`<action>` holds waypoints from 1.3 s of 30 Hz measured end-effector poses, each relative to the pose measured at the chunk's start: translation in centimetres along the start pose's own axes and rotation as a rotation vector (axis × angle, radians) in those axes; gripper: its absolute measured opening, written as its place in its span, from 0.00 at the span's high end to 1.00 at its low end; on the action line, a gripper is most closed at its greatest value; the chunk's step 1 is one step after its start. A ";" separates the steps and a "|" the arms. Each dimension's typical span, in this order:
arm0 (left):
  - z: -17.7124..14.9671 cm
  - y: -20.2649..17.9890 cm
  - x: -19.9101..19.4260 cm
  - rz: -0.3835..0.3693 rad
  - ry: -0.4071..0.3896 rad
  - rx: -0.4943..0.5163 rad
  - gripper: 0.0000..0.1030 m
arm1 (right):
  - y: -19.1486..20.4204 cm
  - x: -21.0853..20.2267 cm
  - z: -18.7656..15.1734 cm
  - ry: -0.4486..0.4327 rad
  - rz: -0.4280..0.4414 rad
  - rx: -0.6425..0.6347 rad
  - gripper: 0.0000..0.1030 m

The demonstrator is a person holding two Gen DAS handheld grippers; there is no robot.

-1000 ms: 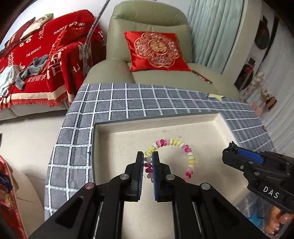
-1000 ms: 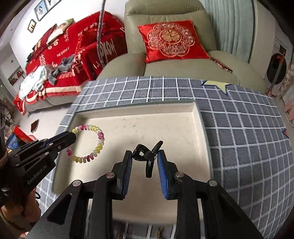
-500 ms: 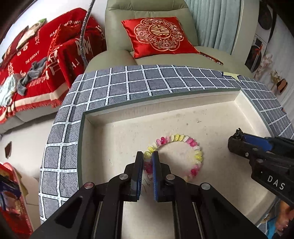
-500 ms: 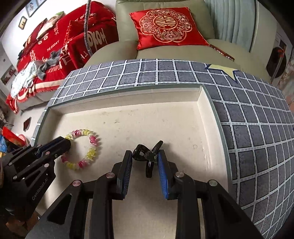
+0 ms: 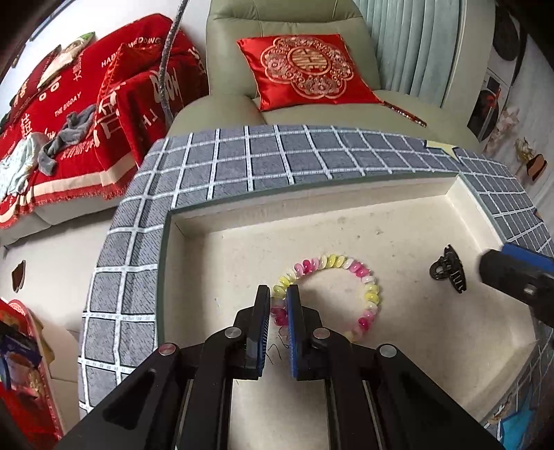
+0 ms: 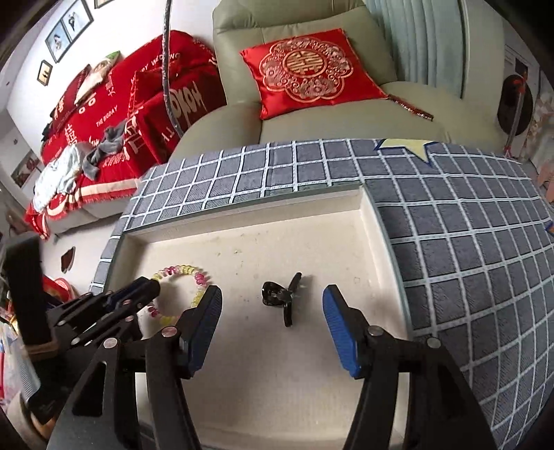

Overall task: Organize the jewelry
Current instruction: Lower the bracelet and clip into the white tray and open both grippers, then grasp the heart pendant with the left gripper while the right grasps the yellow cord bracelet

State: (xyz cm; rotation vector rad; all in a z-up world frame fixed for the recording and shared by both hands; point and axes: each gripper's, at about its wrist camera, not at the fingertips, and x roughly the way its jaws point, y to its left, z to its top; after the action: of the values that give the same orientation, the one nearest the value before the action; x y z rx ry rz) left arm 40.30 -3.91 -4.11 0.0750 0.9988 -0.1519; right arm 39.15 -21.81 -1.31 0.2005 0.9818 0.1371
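Beads (image 5: 332, 284) lie in the cream tray (image 5: 311, 207), near its left wall. Left gripper (image 5: 278, 304) pinches the bead ring tight at its near-left side. Right gripper (image 6: 271, 311) is opening wide. Black clip (image 6: 282, 299) lies loose on the tray floor between its fingers, touching neither, nearer the right wall.

Left wrist view: camera behind the left claw (image 5: 278, 294), close above the tray (image 5: 311, 207), looking steeply down along the fingers toward the armchair (image 5: 294, 20). Right wrist view: camera behind the right claw (image 6: 271, 301), same steep, near aspect, set further right. Shared field: tray floor, bracelet (image 5: 332, 280) (image 6: 183, 273), clip (image 5: 448, 271) (image 6: 282, 299), checked cloth (image 5: 277, 159) (image 6: 450, 225), red cushion (image 5: 308, 69) (image 6: 308, 67). Each view catches the other claw at its edge.
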 end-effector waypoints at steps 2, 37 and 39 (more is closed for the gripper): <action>0.0 0.0 0.1 0.009 -0.008 0.000 0.55 | -0.1 -0.7 -0.4 -0.002 -0.002 0.007 0.37; -15.5 2.4 -14.2 -0.087 -0.112 0.079 0.00 | -1.9 -14.2 -14.6 -0.012 0.061 0.109 0.00; -16.7 2.4 -14.1 -0.086 -0.100 0.100 0.00 | -2.1 -14.3 -16.1 0.011 0.049 0.109 0.00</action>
State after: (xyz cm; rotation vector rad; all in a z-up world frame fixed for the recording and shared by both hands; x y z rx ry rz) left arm 19.35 1.97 -1.25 0.1146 0.8953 -0.2813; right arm 17.94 -25.12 1.10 0.3244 0.9967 0.1293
